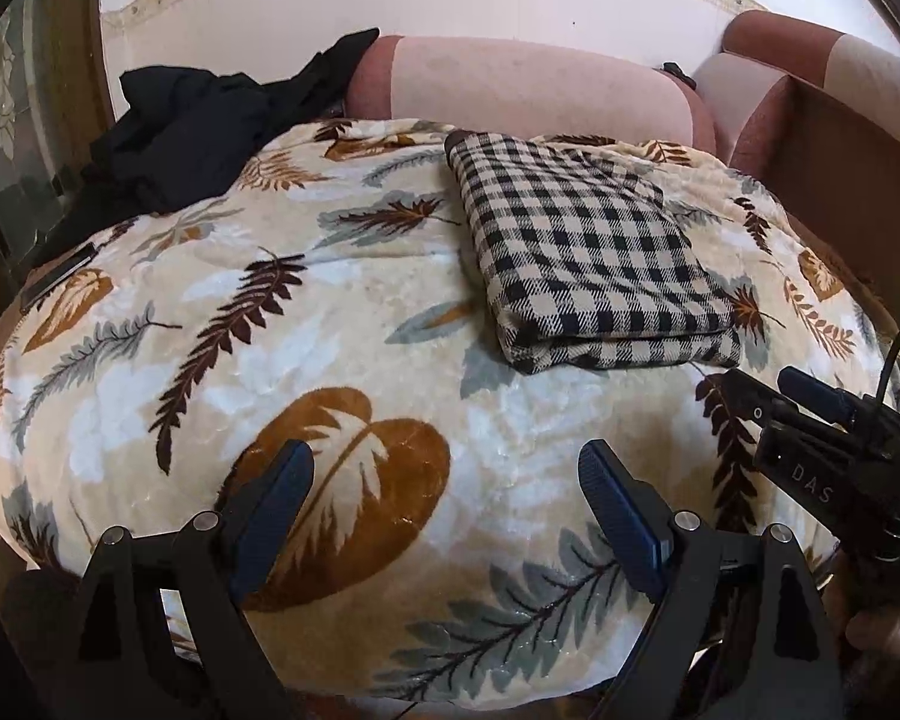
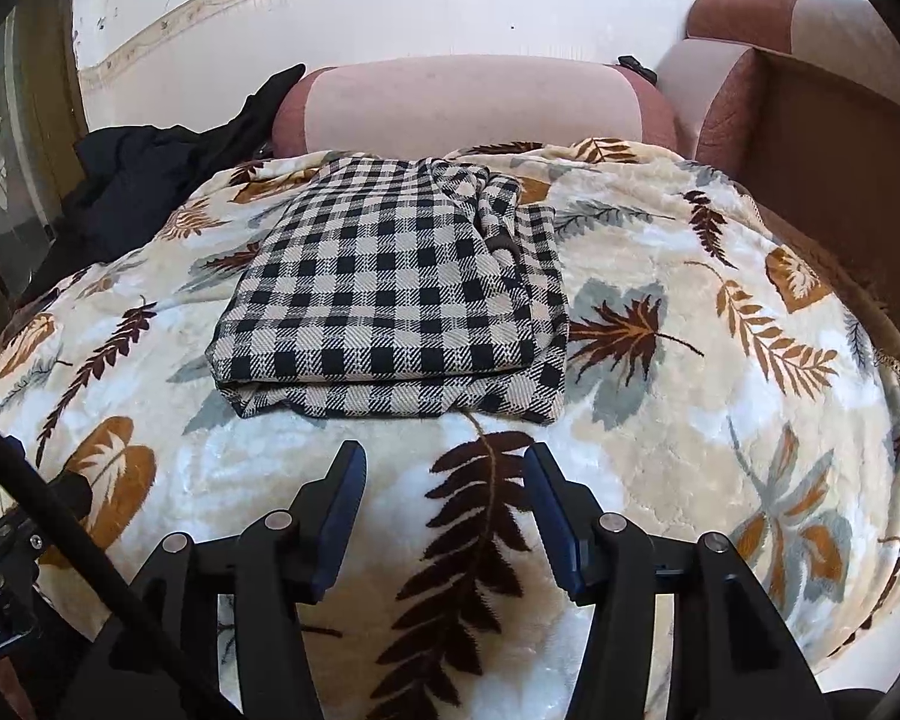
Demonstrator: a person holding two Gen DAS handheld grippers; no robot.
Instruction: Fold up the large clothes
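A black-and-beige checked garment [image 1: 588, 252] lies folded into a flat rectangle on the leaf-print blanket [image 1: 282, 372]; it also shows in the right wrist view [image 2: 390, 294]. My left gripper [image 1: 444, 468] is open and empty, hovering over the blanket near of and left of the garment. My right gripper [image 2: 444, 468] is open and empty, just short of the garment's near folded edge. The right gripper's body [image 1: 834, 438] shows at the right edge of the left wrist view.
A crumpled black garment [image 1: 198, 138] lies at the blanket's far left, also in the right wrist view [image 2: 150, 180]. A pink bolster cushion [image 1: 522, 90] lies along the back wall. A brown-and-pink sofa arm [image 2: 780, 72] stands at the right.
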